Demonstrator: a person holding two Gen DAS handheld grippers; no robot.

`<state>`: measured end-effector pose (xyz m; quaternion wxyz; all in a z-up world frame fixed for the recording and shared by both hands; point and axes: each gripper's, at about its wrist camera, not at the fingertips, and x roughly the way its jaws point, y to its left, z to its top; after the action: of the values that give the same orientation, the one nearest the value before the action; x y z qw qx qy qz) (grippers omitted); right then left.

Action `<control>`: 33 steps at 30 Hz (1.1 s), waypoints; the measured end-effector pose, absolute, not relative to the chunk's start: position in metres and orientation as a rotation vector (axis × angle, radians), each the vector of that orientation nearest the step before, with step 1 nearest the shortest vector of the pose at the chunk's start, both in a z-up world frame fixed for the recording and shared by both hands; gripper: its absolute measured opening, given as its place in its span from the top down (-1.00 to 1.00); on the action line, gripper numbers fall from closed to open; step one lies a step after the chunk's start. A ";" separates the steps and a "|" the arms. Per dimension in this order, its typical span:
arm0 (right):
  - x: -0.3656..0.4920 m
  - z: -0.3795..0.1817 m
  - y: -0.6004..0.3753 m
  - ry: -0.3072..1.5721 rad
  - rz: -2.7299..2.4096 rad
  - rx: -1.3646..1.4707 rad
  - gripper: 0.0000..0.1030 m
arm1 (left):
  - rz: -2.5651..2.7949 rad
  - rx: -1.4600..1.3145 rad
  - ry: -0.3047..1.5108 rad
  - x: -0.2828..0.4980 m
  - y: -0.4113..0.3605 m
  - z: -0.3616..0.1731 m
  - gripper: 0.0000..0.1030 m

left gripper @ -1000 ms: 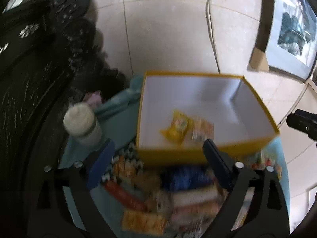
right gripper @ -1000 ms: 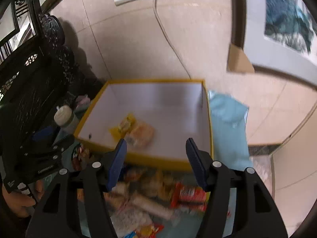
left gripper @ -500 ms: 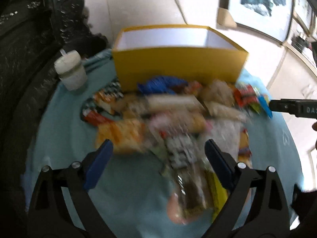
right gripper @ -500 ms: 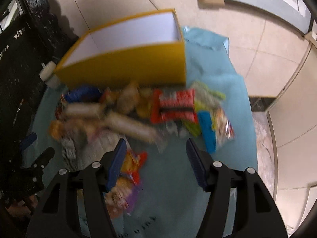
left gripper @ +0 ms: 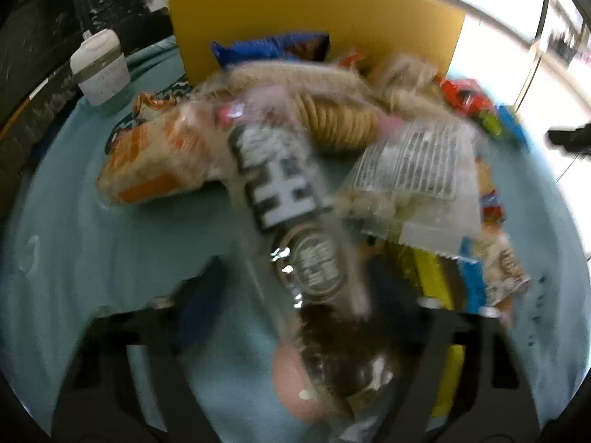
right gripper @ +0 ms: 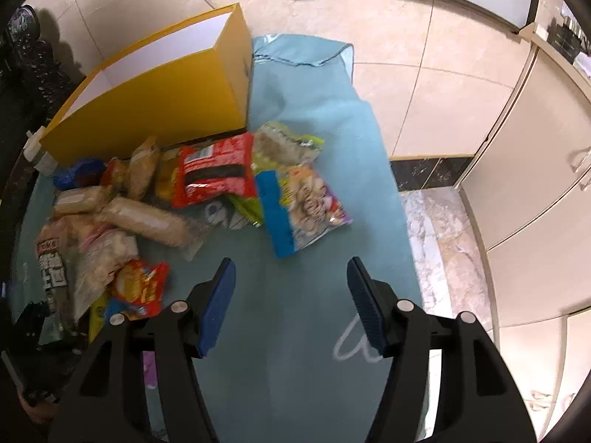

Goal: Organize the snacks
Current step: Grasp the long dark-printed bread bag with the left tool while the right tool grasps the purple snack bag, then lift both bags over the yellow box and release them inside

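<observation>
A heap of snack packets lies on a teal cloth in front of an open yellow box. The left wrist view is blurred. My left gripper is low over the heap, and its jaws are closing around a long clear packet of dark cookies with a black-and-white label. A gap still shows beside the left pad. My right gripper stands open over bare cloth with nothing between its fingers. Just beyond it lies a blue-edged bag.
A white capped bottle stands left of the yellow box. Dark carved furniture is at the far left. The cloth's right edge drops to tiled floor, with pale cabinets beyond.
Both grippers came down from above the yellow box to the snacks in front of it. The left jaws narrowed around the cookie packet. The right jaws kept their width.
</observation>
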<state>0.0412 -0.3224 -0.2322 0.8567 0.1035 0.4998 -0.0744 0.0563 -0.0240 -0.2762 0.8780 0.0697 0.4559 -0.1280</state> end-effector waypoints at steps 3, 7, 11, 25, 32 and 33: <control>0.048 -0.238 -0.324 1.048 -0.158 0.190 -0.22 | -0.276 0.168 0.940 0.056 -0.022 -0.274 0.13; 0.067 -0.249 -0.326 1.054 -0.162 0.142 -0.22 | -0.279 0.174 0.945 0.056 -0.022 -0.273 0.16; 0.101 -0.260 -0.336 1.072 -0.160 0.133 -0.22 | -0.285 0.178 0.946 0.055 -0.021 -0.273 0.19; 0.079 -0.277 -0.314 1.132 -0.020 0.090 0.28 | -0.308 0.153 0.927 0.044 -0.009 -0.270 0.41; 0.044 -0.260 -0.302 1.094 0.038 0.144 0.29 | -0.339 0.132 0.892 0.037 0.003 -0.253 0.47; 0.041 -0.258 -0.300 1.090 0.047 0.149 0.29 | -0.344 0.125 0.885 0.036 0.005 -0.250 0.48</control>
<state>0.0412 -0.3002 -0.2575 0.8523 0.0706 0.5177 0.0224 0.0362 0.0055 -0.2497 0.8876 0.0600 0.4257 -0.1654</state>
